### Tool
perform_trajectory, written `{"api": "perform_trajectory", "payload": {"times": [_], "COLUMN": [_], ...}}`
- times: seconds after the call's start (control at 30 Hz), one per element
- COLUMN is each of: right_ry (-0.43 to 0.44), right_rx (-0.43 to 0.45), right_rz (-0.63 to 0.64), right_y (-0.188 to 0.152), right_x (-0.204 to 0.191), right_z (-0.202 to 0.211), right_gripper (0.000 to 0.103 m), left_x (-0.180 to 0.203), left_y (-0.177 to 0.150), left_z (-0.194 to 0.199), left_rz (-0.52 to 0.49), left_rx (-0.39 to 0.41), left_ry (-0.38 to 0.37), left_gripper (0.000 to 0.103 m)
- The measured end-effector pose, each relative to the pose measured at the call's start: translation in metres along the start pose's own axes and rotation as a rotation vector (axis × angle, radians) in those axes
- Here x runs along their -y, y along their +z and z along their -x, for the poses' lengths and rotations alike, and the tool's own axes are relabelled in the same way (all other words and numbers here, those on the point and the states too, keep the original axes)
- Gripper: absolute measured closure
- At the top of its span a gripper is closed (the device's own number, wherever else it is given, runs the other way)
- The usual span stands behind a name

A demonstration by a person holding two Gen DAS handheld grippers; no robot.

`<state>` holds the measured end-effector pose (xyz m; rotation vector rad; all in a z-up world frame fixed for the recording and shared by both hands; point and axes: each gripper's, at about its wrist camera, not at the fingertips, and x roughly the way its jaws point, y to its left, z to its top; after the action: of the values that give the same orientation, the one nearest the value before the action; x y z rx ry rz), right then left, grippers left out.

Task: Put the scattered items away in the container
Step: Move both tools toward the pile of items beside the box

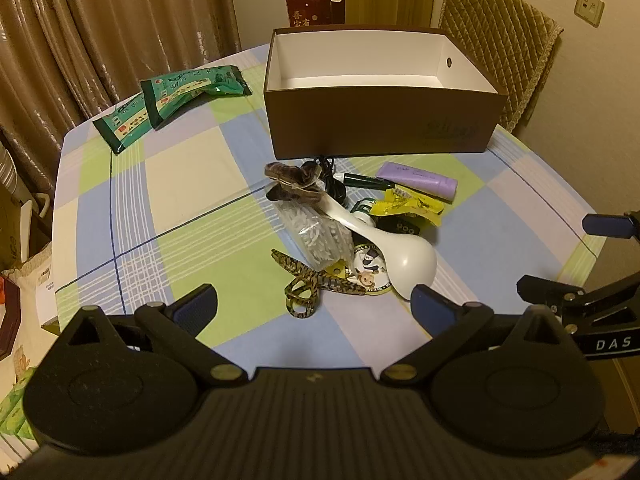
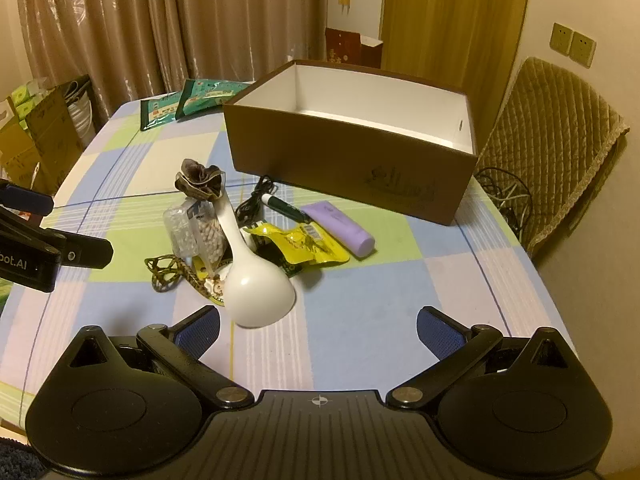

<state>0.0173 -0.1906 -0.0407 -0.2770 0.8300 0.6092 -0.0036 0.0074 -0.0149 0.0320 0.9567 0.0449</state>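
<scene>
— Where does the pile sit relative to the brown cardboard box with the white inside?

— Just in front of its near wall, on the checked blue-and-green cloth of the desk. The white plastic ladle-shaped spoon lies on top, bowl toward the cameras, handle pointing back at the box.

— And the fingers?

— The left gripper has its fingers spread wide, holding nothing; the spoon's bowl lies just ahead of its right finger. The right gripper is spread too (also empty), the bowl just beyond its left finger.

— What else lies there?

— A lilac plastic tube and a crumpled yellow foil wrapper nearer the box's right half, a brown fabric scrunchie and a clear bag of white pellets to the left of the spoon.
</scene>
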Motion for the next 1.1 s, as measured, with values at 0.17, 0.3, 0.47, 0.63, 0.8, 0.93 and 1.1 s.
{"api": "perform_trajectory", "payload": {"times": [0.17, 0.3, 0.47, 0.63, 0.8, 0.93, 1.1], "right_ry": [0.003, 0.006, 0.01, 0.012, 0.012, 0.013, 0.014], "right_rx": [-0.004, -0.007, -0.011, -0.013, -0.013, -0.013, -0.013], "right_rz": [0.004, 0.011, 0.018, 0.02, 0.021, 0.022, 0.022], "right_y": [0.0018, 0.0027, 0.0039, 0.0042, 0.0042, 0.0045, 0.0043], "right_x": [-0.0009, -0.0026, -0.0043, -0.0052, -0.0049, -0.0062, -0.0056], "right_z": [-0.0017, -0.0031, -0.0046, -0.0055, -0.0056, -0.0066, -0.0068], "right_gripper": [0.002, 0.002, 0.002, 0.002, 0.002, 0.002, 0.002], "left_x": [0.0004, -0.0009, -0.0021, -0.0041, -0.0052, -0.0053, -0.0076], "left_y": [0.0047, 0.0053, 0.0056, 0.0042, 0.0037, 0.0037, 0.0042], "left_z": [-0.001, -0.0016, -0.0016, -0.0028, -0.0034, -0.0036, -0.0059], "left_rz": [0.002, 0.004, 0.006, 0.011, 0.012, 0.012, 0.015], "left_rx": [-0.008, -0.011, -0.012, -0.013, -0.014, -0.014, -0.019], "left_ry": [0.002, 0.003, 0.004, 0.006, 0.006, 0.007, 0.008], "left_gripper": [0.001, 0.001, 0.001, 0.001, 0.001, 0.001, 0.001]}}
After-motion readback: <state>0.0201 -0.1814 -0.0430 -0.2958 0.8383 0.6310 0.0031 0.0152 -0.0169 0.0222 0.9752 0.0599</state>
